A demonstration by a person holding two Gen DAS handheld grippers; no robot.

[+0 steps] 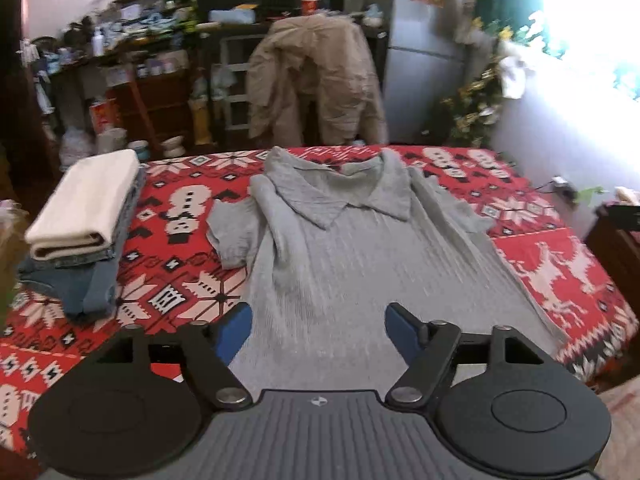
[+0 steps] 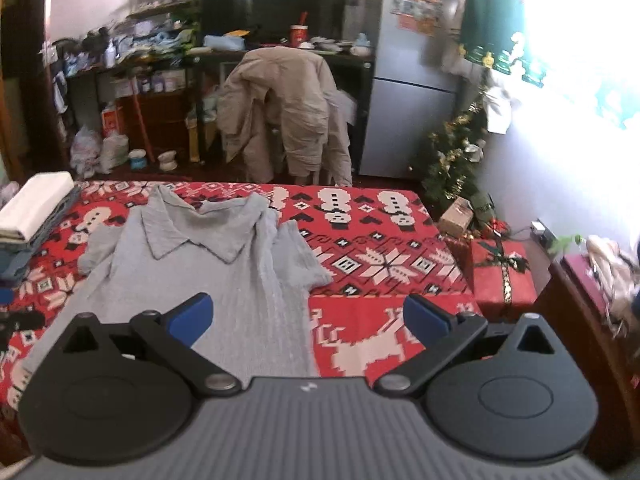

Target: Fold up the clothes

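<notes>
Risk: grey shirt (image 1: 352, 264) (left sleeve bunched) could be creased or dragged off-square if pinched unevenly by left tool (image 1: 319, 330) & right tool (image 2: 308, 320), both gaping, nothing held.

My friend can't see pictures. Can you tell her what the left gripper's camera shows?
A grey collared shirt lies spread on a red patterned blanket, with the left gripper above its lower part, jaws open and empty. A stack of folded clothes sits at the left, and a beige jacket hangs on a chair behind.
</notes>
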